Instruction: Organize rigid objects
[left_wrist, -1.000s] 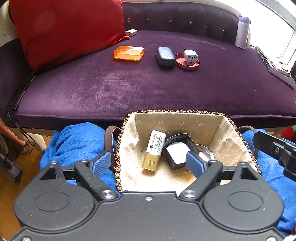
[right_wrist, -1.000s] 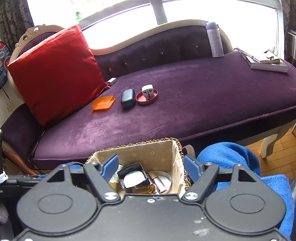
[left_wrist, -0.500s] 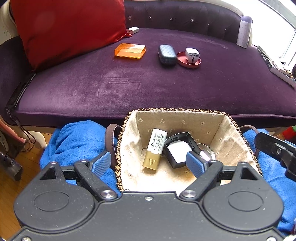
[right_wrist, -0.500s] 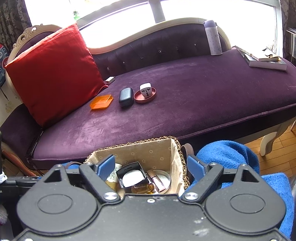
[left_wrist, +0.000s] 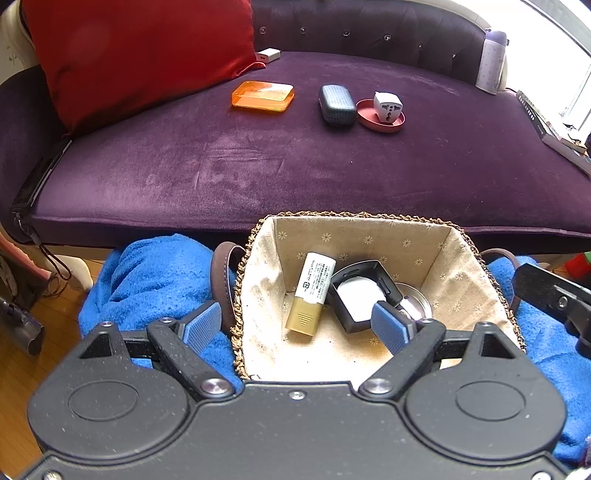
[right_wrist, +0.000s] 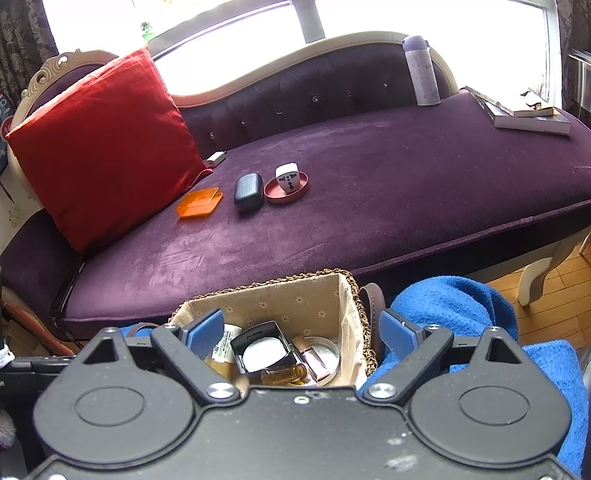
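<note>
Bare purple cushion (right_wrist: 369, 192) right of the red dish (right_wrist: 286, 190); basket (left_wrist: 369, 236) crowded.

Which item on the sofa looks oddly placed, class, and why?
The white plug adapter sits inside the red dish, tilted against its rim rather than flat. Nothing looks spilled or damaged.

The right gripper (right_wrist: 301, 328) has just been opening: its blue pads (right_wrist: 395, 328) now stand wider apart above the basket (right_wrist: 343, 295) than a second ago, the left pad farther over the white tube (right_wrist: 227, 341), the right one out over the blue towel (right_wrist: 454, 306). Nothing is clamped between them. The amber bottle (right_wrist: 282, 373) lies in the basket near the black case (right_wrist: 264, 349).
</note>
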